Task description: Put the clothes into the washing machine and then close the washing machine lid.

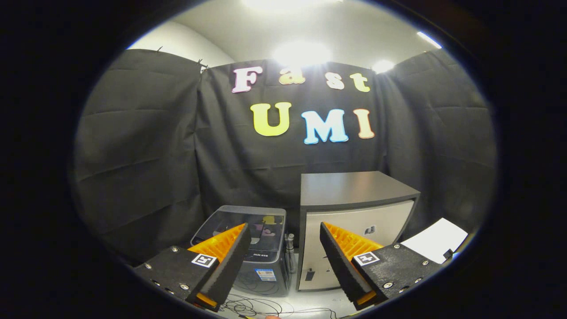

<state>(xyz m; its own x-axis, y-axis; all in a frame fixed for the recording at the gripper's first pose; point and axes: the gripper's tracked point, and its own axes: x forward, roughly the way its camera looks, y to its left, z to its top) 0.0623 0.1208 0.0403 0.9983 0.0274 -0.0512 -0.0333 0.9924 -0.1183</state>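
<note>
A small grey top-loading washing machine stands on the floor ahead, partly behind the left finger; its dark glossy lid lies flat and looks closed. My gripper is raised well back from it, its fingers spread wide apart with nothing between them. No clothes are visible in this view.
A grey cabinet with a pale front stands right beside the washer, beyond the right finger. A white sheet lies on a surface further right. Loose cables run over the pale floor below the fingers. Black cloth walls enclose the booth.
</note>
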